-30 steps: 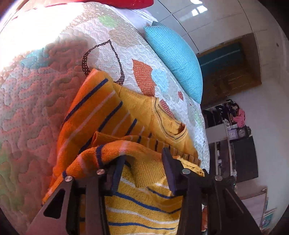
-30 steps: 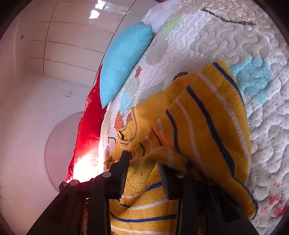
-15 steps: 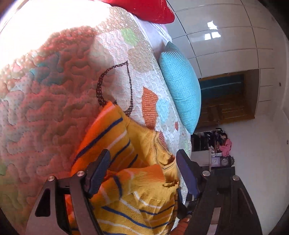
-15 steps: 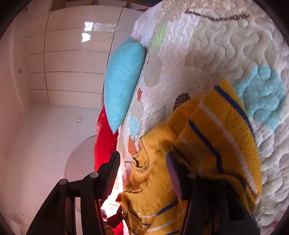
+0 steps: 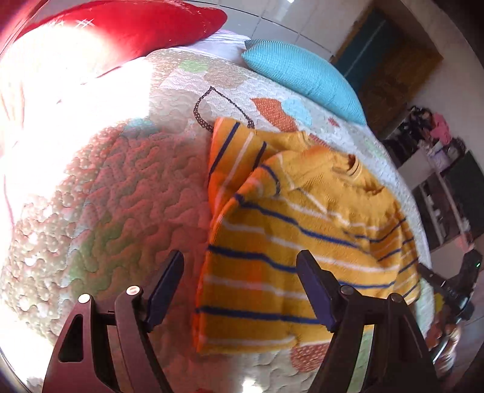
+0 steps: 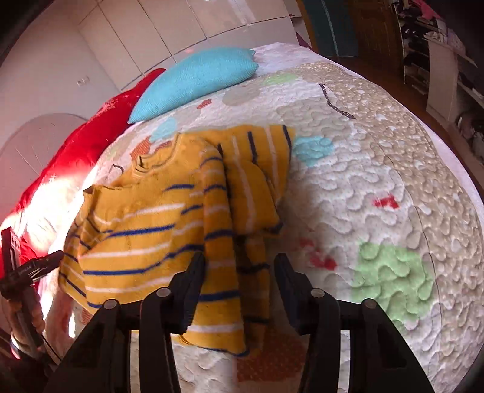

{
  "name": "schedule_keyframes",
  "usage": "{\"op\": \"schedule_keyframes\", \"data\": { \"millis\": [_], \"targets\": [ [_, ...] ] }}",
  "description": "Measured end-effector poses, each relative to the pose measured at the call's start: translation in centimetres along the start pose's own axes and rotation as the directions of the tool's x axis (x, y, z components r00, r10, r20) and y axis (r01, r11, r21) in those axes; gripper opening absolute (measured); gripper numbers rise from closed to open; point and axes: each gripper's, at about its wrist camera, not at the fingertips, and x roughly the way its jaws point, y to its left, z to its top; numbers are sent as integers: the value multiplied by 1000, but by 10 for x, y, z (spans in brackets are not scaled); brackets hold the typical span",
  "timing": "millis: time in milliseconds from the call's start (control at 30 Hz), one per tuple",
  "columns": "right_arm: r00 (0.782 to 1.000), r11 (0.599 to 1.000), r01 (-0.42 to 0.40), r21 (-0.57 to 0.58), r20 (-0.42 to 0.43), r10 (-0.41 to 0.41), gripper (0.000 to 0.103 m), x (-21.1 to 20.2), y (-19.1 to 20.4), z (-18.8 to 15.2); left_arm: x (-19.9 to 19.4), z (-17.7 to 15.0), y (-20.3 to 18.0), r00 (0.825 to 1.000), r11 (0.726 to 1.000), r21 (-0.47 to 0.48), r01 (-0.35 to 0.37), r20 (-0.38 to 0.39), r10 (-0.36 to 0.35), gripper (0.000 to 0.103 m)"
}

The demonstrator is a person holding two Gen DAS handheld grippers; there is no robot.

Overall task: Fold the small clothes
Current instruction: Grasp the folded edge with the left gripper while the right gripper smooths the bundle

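the yellow knitted sweater with blue and white stripes lies part-folded on the quilted patchwork bedspread, its near hem by the bedspread's front edge. the left gripper gapes empty; the right gripper, just narrowing, grips nothing. bare bedspread flanks the sweater.

Striped yellow sweater on quilt, turquoise pillow beyond

Count, both wrist views:
1 yellow striped sweater, only garment on the bed.
1 quilted bedspread.
2 pillows: 1 turquoise pillow, 1 red pillow.
2 grippers: left gripper, right gripper.
Shelf clutter at frame edge too small and blurred to count.
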Motion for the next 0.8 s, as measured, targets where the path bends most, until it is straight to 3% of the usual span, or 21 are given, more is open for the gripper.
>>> {"op": "schedule_keyframes", "data": {
  "millis": [67, 133, 200, 233, 400, 467, 600, 800],
  "targets": [
    [998, 997, 59, 50, -14, -58, 44, 7, -24, -5, 7, -7, -2, 981, 978, 80, -192, 19, 191, 76],
    [999, 993, 45, 108, 4, -46, 41, 2, -41, -6, 10, -8, 12, 966, 964, 56, -260, 22, 259, 76],
    [982, 979, 179, 94, 37, -183, 45, -14, -39, -5, 5, -7, 32, 977, 976, -46, -211, 2, 212, 76],
    [976, 977, 201, 70, 67, -206, 46, -24, -34, -3, 2, -6, 40, 984, 980, -96, -176, 4, 177, 76],
    [979, 994, 107, -21, 178, -101, 46, -54, 15, 16, -9, -17, 44, 989, 974, -198, -113, 76, 130, 76],
    [986, 995, 64, -72, 158, -52, 46, -46, 44, 28, -9, -25, 38, 989, 976, -203, -76, 112, 100, 76],
    [997, 986, -2, -164, 78, 15, 45, -2, 114, 45, -10, -40, 27, 981, 982, -172, -76, 163, 105, 76],
    [995, 931, -100, -350, -41, 92, 44, 70, 236, 52, -29, -59, 39, 963, 987, -157, -29, 262, 70, 81]
  ]
}}
